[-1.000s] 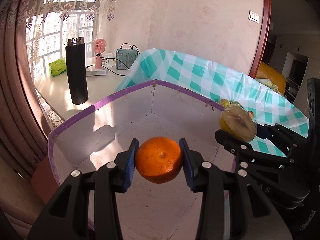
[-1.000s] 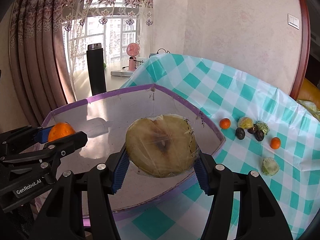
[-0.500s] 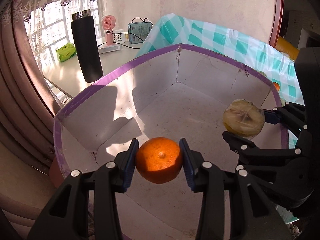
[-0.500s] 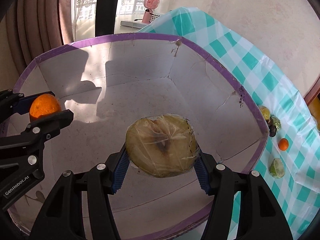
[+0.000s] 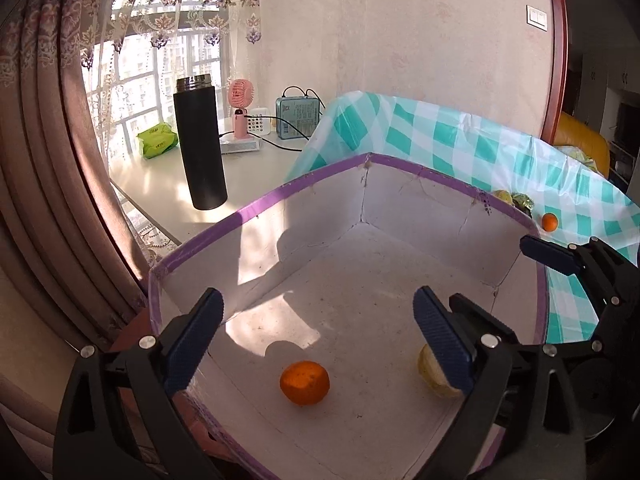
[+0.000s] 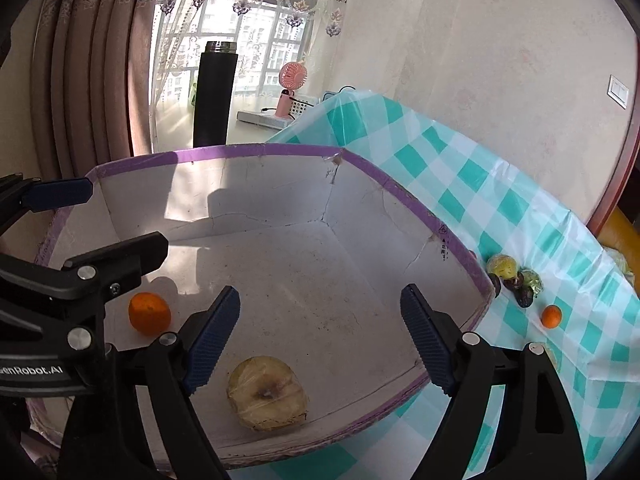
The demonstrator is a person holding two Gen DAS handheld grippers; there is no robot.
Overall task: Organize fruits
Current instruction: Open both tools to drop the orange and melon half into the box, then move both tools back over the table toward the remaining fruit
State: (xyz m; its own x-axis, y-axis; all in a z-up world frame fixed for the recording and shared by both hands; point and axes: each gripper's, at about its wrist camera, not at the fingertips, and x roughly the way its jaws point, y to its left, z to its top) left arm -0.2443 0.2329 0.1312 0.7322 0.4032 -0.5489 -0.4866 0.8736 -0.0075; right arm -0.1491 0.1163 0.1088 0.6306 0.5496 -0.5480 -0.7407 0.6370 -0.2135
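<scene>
An orange (image 5: 305,383) (image 6: 149,313) lies on the floor of the purple-rimmed cardboard box (image 5: 260,210) (image 6: 400,184). Beside it rests a plastic-wrapped halved pear (image 6: 267,393) (image 5: 434,372), partly hidden behind my left finger in the left wrist view. My left gripper (image 5: 316,338) hangs above the orange, its jaws opening wide with nothing between them. My right gripper (image 6: 320,338) hovers above the pear, jaws opening, nothing touching the blue pads. Several more fruits, among them a small orange (image 6: 551,316) (image 5: 549,222), lie on the teal checked tablecloth (image 6: 500,208).
A tall black flask (image 5: 200,144) (image 6: 214,94), a pink desk fan (image 5: 241,108), a blue box with cables (image 5: 297,116) and a green packet (image 5: 157,141) stand on the white desk behind the box. Curtains hang at the left.
Both grippers have opened. The orange dropped from the left one and the wrapped pear from the right one; both now lie on the box floor. Both views have tilted back up.
</scene>
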